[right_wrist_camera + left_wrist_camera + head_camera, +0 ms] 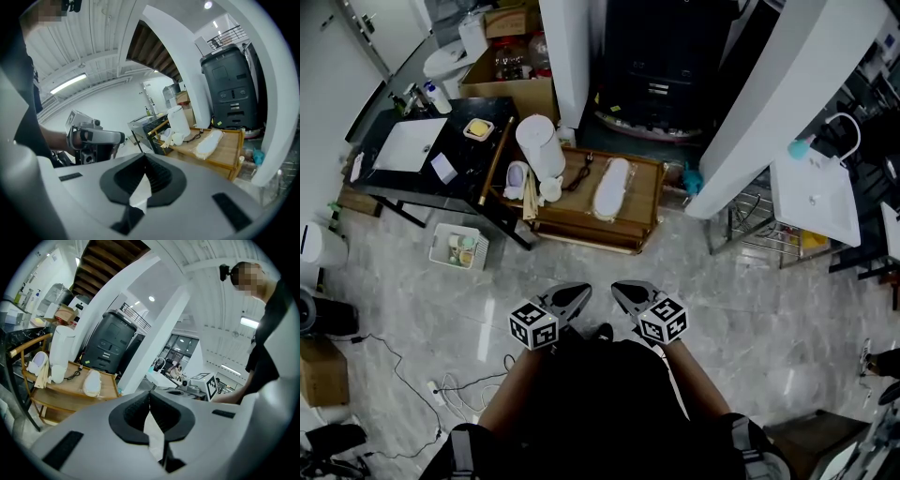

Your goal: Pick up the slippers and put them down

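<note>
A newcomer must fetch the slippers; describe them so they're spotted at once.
Find the low wooden table in front of the white pillar. The slippers lie on its right half: a long, pale oval shape lying flat, unlike the tall white cylinder and small cup standing at its left.

Slippers (612,187) lie on a wooden table (581,214), well apart from the left gripper (584,290) and right gripper (617,287).
</note>
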Demonstrator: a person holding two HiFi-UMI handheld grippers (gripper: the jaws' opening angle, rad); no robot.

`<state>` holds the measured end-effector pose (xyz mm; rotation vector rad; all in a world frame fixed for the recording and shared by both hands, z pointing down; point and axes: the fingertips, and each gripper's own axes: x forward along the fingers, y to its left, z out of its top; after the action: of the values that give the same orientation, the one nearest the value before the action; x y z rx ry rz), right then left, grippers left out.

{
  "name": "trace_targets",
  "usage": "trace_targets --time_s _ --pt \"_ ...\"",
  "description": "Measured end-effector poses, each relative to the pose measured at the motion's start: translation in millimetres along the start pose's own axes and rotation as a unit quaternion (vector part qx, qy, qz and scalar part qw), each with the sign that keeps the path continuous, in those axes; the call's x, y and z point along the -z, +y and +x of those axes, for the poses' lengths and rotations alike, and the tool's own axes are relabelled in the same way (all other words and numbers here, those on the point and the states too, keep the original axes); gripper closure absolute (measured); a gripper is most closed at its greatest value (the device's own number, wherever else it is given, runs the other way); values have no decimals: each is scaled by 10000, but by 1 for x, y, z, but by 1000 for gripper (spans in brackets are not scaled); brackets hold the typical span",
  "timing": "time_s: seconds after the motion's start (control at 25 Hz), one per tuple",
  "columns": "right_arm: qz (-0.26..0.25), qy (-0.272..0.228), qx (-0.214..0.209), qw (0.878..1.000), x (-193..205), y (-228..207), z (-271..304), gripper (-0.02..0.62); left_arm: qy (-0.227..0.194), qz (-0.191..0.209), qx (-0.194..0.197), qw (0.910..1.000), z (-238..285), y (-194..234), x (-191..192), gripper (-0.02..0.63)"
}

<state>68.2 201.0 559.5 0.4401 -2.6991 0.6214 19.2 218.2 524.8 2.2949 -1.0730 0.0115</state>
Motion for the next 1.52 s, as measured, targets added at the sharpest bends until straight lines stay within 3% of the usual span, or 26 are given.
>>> trace_targets --time_s 0.68,1.52 --pt "110 -65 103 9999 -2 -29 4 588 83 27 123 9999 28 13 -8 594" --pt "349 -101 581 9977 -43 -104 33 588 374 -31 561 9977 91 79 -54 594"
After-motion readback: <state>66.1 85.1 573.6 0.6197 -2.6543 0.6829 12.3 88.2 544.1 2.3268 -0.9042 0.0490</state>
